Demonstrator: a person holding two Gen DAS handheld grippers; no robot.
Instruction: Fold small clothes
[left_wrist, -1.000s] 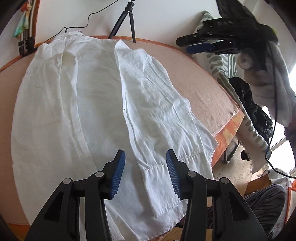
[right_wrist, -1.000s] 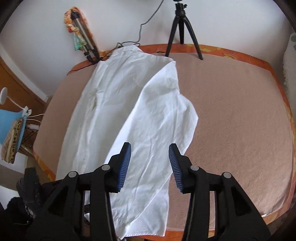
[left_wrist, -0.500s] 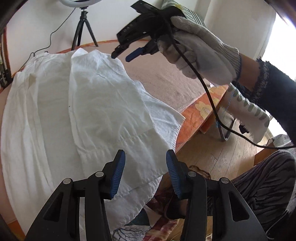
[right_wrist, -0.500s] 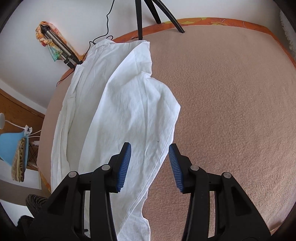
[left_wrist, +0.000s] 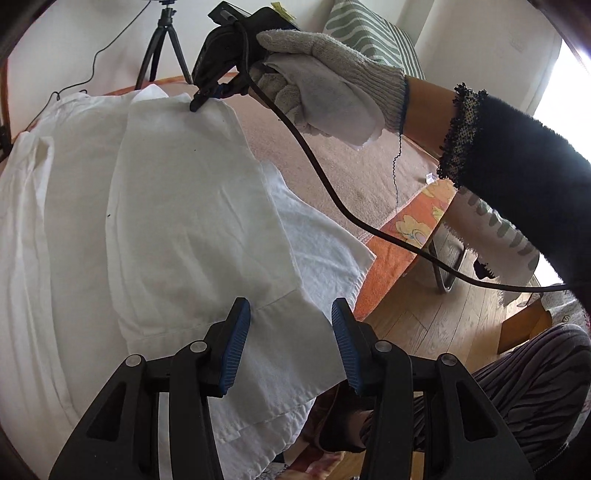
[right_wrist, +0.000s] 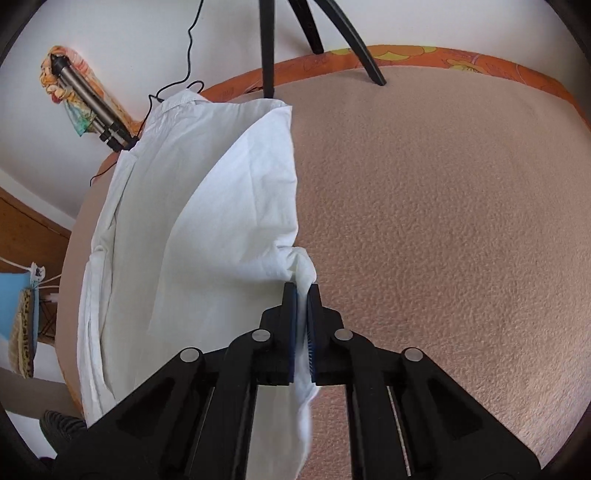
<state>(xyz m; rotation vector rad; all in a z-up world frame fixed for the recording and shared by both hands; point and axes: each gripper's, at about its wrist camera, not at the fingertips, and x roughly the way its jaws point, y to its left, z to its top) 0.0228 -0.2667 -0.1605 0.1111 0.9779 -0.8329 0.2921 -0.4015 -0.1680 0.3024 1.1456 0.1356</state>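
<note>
A white garment (left_wrist: 184, 206) lies spread on the pink-covered table (left_wrist: 332, 166), one side folded over its middle. My left gripper (left_wrist: 290, 332) stands open just above the garment's near hem, and the cloth shows beneath and between its blue pads (left_wrist: 236, 343) without being pinched. In the right wrist view my right gripper (right_wrist: 302, 295) is shut on the right edge of the garment (right_wrist: 207, 258), with white fabric squeezed between its pads. The left wrist view shows the same right gripper (left_wrist: 207, 99), held by a gloved hand (left_wrist: 325, 81), tip down on the garment's far corner.
A black cable (left_wrist: 332, 192) trails from the right gripper across the table's orange border (left_wrist: 399, 251). A tripod (right_wrist: 269, 44) stands at the far edge, a folded one (right_wrist: 88, 103) at far left. A person's striped trouser leg (left_wrist: 517, 387) is beside the table, over wooden floor.
My right gripper has dropped to the garment's right edge and shut on it. The left gripper has slid along the near hem and rolled a little, staying open.
</note>
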